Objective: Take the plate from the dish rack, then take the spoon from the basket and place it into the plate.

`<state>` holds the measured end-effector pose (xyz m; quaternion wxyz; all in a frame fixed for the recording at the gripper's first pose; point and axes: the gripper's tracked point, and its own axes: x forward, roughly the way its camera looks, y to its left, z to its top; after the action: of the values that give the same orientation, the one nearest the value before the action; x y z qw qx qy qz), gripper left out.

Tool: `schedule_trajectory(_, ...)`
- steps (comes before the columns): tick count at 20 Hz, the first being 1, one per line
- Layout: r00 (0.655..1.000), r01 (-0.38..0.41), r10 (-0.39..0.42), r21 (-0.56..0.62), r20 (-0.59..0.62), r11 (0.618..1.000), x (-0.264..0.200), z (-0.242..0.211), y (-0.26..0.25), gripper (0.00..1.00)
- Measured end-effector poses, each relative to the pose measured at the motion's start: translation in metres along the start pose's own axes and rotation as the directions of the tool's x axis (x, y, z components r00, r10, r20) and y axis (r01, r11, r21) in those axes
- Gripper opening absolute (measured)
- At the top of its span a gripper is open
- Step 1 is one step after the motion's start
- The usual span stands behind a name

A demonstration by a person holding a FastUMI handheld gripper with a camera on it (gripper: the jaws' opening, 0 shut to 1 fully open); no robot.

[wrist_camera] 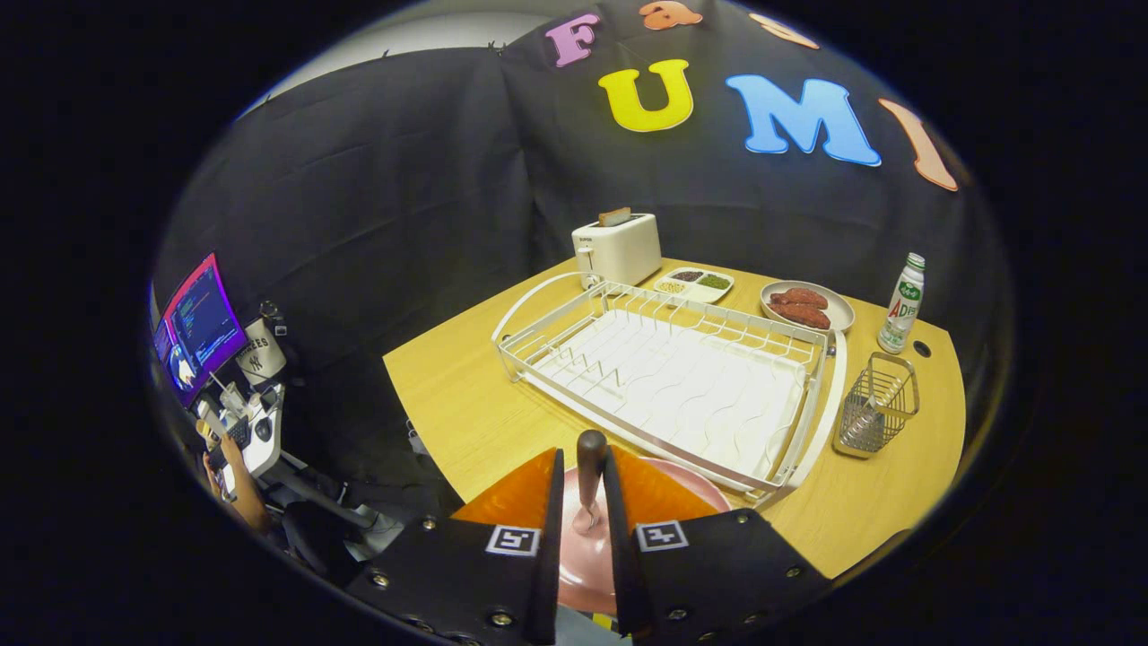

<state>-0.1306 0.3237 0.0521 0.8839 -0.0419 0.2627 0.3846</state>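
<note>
At the bottom middle, the gripper (585,502) pinches the spoon (590,480) over the pink plate (587,561); dropped crooked, it could bounce off.

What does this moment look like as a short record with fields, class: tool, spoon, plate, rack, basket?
tool: gripper, jaws closed on the spoon
spoon: spoon, dark handle upright between the jaws, bowl end down on the plate
plate: pink plate on the table, beneath the jaws, beside the rack
rack: white dish rack, no plate in it
basket: wire basket right of the rack
</note>
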Motion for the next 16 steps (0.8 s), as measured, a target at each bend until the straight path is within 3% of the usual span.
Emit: schedule_trajectory(16,0.983,0.107,-0.129,0.159,0.131,0.981,-0.045,0.038,-0.061,0.28)
